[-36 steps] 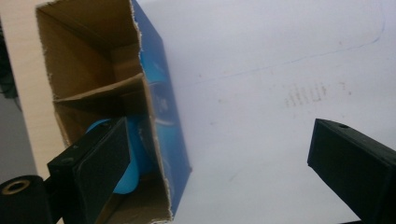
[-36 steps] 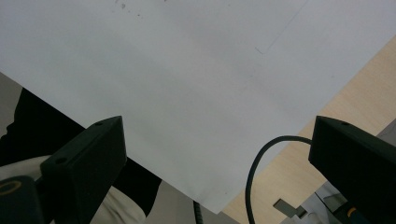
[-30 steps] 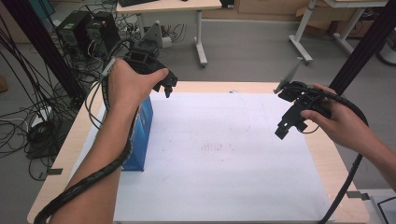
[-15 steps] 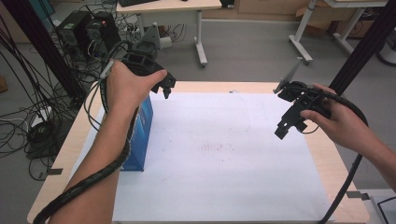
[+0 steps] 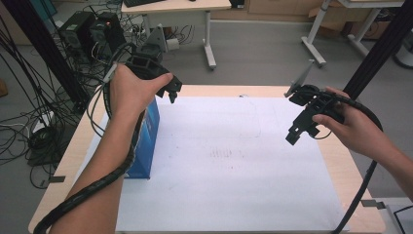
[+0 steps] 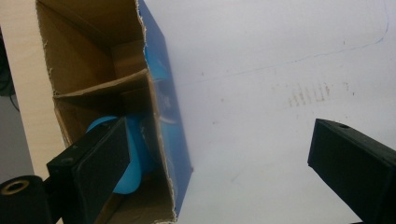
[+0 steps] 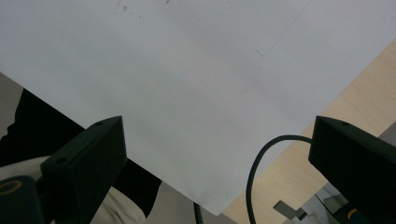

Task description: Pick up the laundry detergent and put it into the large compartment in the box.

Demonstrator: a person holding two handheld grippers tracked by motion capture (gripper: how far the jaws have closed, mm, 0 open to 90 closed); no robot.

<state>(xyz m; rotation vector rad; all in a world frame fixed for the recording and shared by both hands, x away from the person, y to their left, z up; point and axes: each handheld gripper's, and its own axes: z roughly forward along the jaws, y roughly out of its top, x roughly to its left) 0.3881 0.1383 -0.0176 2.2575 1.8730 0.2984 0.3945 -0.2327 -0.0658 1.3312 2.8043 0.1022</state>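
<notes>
An open blue cardboard box (image 5: 146,141) stands on the white paper sheet (image 5: 234,161) that covers the wooden table (image 5: 336,156); I take this box as my landmark. It sits with its torn top facing up, probably so that I can reach straight down into it; inside, past a cardboard divider (image 6: 100,88), lies a rounded light-blue object (image 6: 133,158), low in the compartment nearer my camera; I cannot tell what it is.

My left gripper (image 5: 171,92) hangs above the box's far end, over its open mouth; its jaws stand wide apart and hold nothing; in the left gripper view one jaw lies over the box opening and the other over bare paper beside the box, so the box's blue wall falls between them; I judge this a line-up for reaching in. My left hand (image 5: 131,90) grips from above, wrist bent down, forearm running along the box from the table's near edge, the cable coiled around it.

My right gripper (image 5: 299,127) waits well apart from the box, above the opposite side of the sheet, likely kept clear of the work; its jaws are also wide and empty, tilted down toward the paper; my right hand (image 5: 350,126) holds it raised off the surface, the forearm entering from the near corner farthest from the box.
</notes>
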